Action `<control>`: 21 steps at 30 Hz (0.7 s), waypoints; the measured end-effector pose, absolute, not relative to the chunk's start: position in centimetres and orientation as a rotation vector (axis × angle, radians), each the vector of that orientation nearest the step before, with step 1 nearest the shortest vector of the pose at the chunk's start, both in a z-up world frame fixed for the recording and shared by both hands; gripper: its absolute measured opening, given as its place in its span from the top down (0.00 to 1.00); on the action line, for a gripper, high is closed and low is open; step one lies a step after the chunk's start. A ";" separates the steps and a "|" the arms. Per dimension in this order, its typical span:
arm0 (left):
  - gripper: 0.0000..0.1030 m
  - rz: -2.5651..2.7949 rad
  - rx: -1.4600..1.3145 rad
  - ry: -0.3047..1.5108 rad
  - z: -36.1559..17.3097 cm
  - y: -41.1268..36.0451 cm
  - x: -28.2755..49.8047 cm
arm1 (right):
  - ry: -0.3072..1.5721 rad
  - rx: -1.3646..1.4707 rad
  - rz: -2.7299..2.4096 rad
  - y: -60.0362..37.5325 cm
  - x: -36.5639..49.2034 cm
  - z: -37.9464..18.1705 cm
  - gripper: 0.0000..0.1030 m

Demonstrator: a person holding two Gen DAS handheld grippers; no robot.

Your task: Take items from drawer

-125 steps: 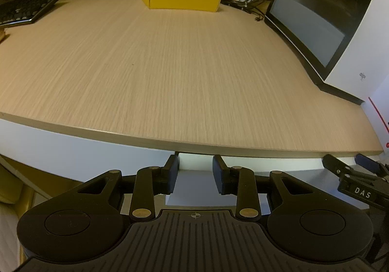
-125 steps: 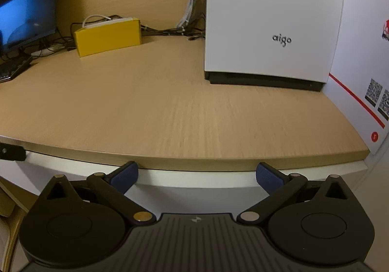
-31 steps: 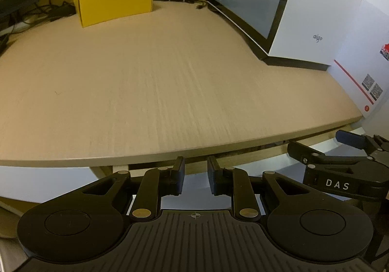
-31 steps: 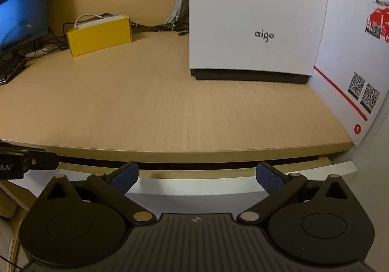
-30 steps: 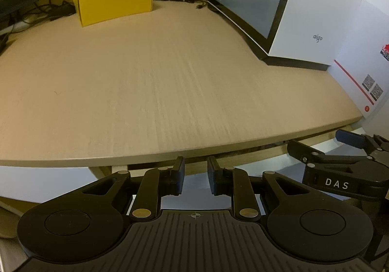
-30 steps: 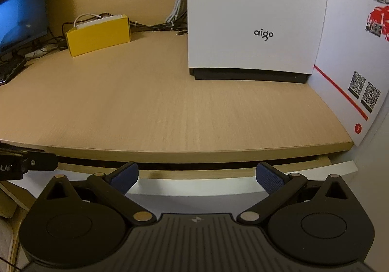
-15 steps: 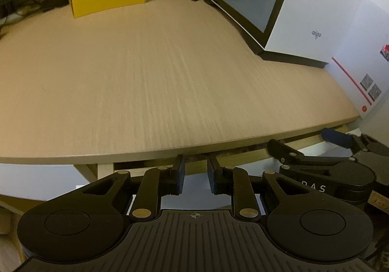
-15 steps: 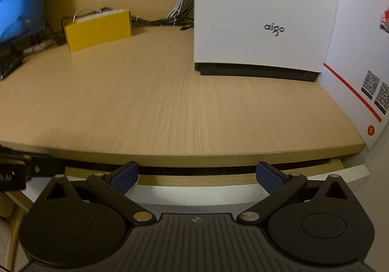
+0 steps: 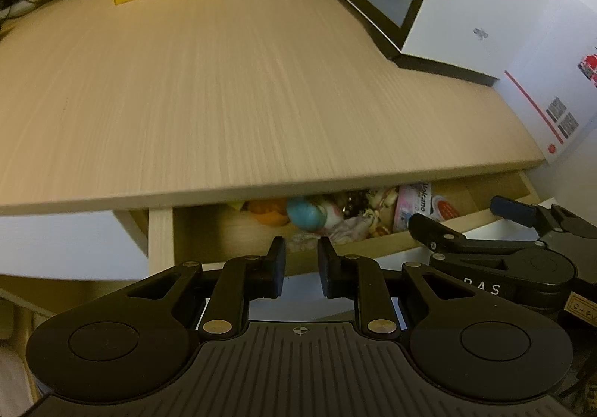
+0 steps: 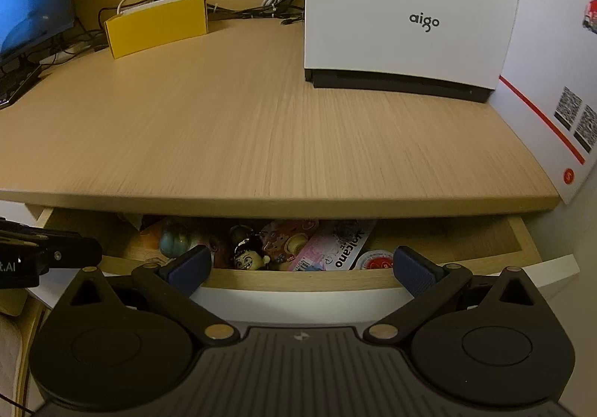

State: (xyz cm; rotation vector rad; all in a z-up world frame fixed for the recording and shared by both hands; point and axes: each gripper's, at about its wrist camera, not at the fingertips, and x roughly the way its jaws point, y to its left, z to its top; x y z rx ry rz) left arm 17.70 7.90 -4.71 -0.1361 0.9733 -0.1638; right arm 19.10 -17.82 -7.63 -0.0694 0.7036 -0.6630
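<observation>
Since 0.5 s ago the drawer (image 10: 298,281) has come further out from under the desk (image 10: 261,141); its contents now show, where before only a dark slit did. Left claw (image 9: 301,267): jaws narrow, a small gap between the pads, set at the drawer's white front; whether they pinch it I cannot tell. Right claw (image 10: 298,267): jaws wide, nothing between them, hovering over the drawer's front edge.

Drawer contents, a jumbled heap toward the middle:
- blue-green ball (image 9: 305,215), left of centre
- orange item (image 9: 265,212) just beside it
- small figure with a painted face (image 10: 249,257)
- pink packet (image 10: 335,247) marked "Volcano", lying flat on the right
- round red-and-white lid (image 10: 375,259) touching the packet

On the desk: yellow box (image 10: 156,25) at the back, white case (image 10: 410,10) at right.
</observation>
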 end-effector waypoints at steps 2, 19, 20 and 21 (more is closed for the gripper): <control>0.79 -0.167 -0.133 0.982 -4.7 7.8 17.2 | 0.707 -0.067 -0.663 -17.5 18.6 -7.7 0.00; 0.79 -0.200 -0.108 1.046 -4.3 7.0 11.4 | 0.798 -0.022 -0.681 -14.0 13.9 -7.7 0.00; 0.79 -0.202 -0.105 1.051 -4.3 6.9 11.1 | 0.803 -0.019 -0.679 -13.8 13.6 -7.7 0.00; 0.79 -0.205 -0.101 1.057 -4.3 6.8 10.8 | 0.810 -0.016 -0.674 -13.7 13.3 -7.7 0.00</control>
